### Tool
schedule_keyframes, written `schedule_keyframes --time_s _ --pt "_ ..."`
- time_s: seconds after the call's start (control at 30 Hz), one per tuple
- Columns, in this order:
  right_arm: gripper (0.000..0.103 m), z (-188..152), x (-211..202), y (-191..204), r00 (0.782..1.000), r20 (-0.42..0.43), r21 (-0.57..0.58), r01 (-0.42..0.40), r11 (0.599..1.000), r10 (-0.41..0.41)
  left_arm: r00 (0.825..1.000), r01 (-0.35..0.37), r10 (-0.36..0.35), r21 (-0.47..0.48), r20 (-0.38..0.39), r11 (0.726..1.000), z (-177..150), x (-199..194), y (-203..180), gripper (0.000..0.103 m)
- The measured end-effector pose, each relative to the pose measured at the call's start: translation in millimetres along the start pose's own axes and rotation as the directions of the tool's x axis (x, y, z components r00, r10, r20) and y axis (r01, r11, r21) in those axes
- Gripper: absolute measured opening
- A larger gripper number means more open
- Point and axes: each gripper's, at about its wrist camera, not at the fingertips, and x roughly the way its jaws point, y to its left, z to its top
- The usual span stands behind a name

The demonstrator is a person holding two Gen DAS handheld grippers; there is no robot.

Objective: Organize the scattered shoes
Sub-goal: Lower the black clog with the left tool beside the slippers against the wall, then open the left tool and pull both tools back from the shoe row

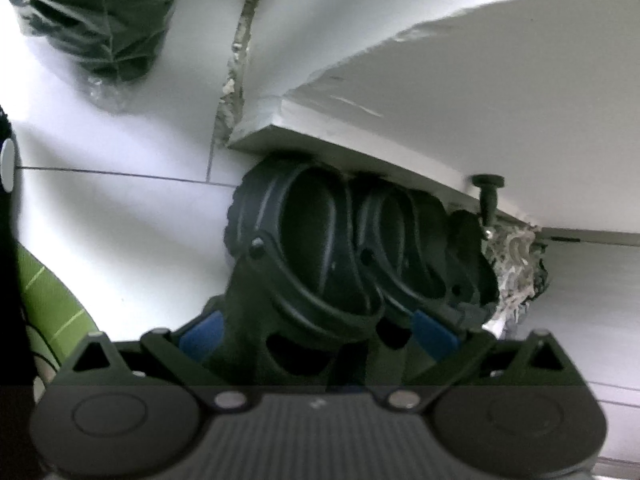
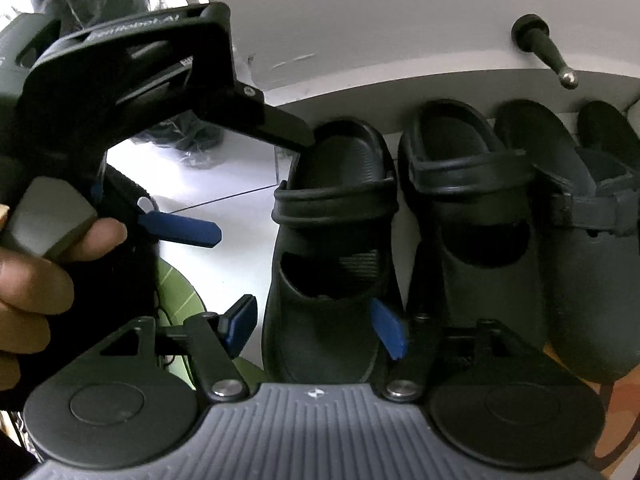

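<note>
Several black clogs stand in a row, heels against a white base panel [image 2: 360, 92]. My right gripper [image 2: 314, 328] is open and straddles the toe of the leftmost clog [image 2: 328, 280]. Its left pad sits just clear of the clog's side and its right pad lies at the other edge. A second clog [image 2: 472, 240] and a third clog [image 2: 580, 280] stand to the right. A hand holds my left gripper [image 2: 262, 188] open, one finger tip at the leftmost clog's heel rim. In the left wrist view my left gripper [image 1: 318, 332] frames the clogs [image 1: 312, 240], dark and blurred.
A black door stopper [image 2: 544, 52] sticks out of the white panel above the shoes. A green patterned mat [image 1: 52, 308] lies on the white tile floor at left. A plastic-wrapped dark bundle [image 1: 104, 20] sits further back. A crumbled hole [image 1: 516, 256] gapes under the panel.
</note>
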Motion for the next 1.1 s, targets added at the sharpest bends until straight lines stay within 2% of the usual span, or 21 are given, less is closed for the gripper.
schedule_keyframes --time_s 0.07,0.23,0.47,0.53,0.6,0.67,0.77,0.87,0.97,1.1 --pt "0.070 0.8 -2.6 -2.2 1.000 0.004 0.009 0.017 1.000 -0.017 1.000 0.022 -0.022 0.028 0.002 0.999 -2.4 -4.3 -5.3 0.102" --pt "0.075 10.7 -16.2 -13.7 0.997 0.035 0.044 0.069 0.997 -0.071 0.997 0.037 -0.044 0.114 0.063 0.993 -5.3 -16.1 -15.3 0.102" --pt "0.079 19.4 -40.9 -29.4 0.990 0.027 0.101 0.132 0.986 -0.135 0.997 0.060 -0.067 0.151 0.039 0.987 -3.3 -14.9 -24.4 0.102" --pt "0.083 20.2 -51.4 -31.0 0.990 0.029 0.101 0.137 0.985 -0.141 0.997 0.065 -0.070 0.158 0.025 0.985 -5.0 -10.5 -27.8 0.102" --pt "0.093 19.7 -68.7 -32.7 0.983 0.036 0.105 0.177 0.979 -0.182 0.997 0.073 -0.078 0.159 0.024 0.985 -8.8 -9.1 -35.1 0.102" --pt "0.098 17.0 -86.9 -32.0 0.973 0.026 0.121 0.224 0.967 -0.229 0.995 0.088 -0.094 0.172 0.024 0.981 -14.3 -9.8 -45.9 0.102" --pt "0.103 11.8 -105.5 -38.0 0.975 0.009 0.181 0.217 0.959 -0.222 0.995 0.097 -0.099 0.208 -0.003 0.973 -22.3 -8.1 -61.8 0.102" --pt "0.103 6.8 -122.3 -43.1 0.972 0.016 0.218 0.225 0.950 -0.234 0.998 0.056 -0.053 0.247 -0.019 0.967 -28.5 -8.3 -76.4 0.102" --pt "0.103 8.1 -147.0 -41.8 0.954 0.046 0.219 0.278 0.935 -0.295 1.000 0.007 0.000 0.267 -0.028 0.964 -29.6 -12.9 -92.2 0.102" --pt "0.103 10.8 -185.9 -33.1 0.945 0.099 0.229 0.282 0.932 -0.311 0.999 -0.051 0.054 0.299 -0.003 0.953 -31.2 -44.8 -138.4 0.102"
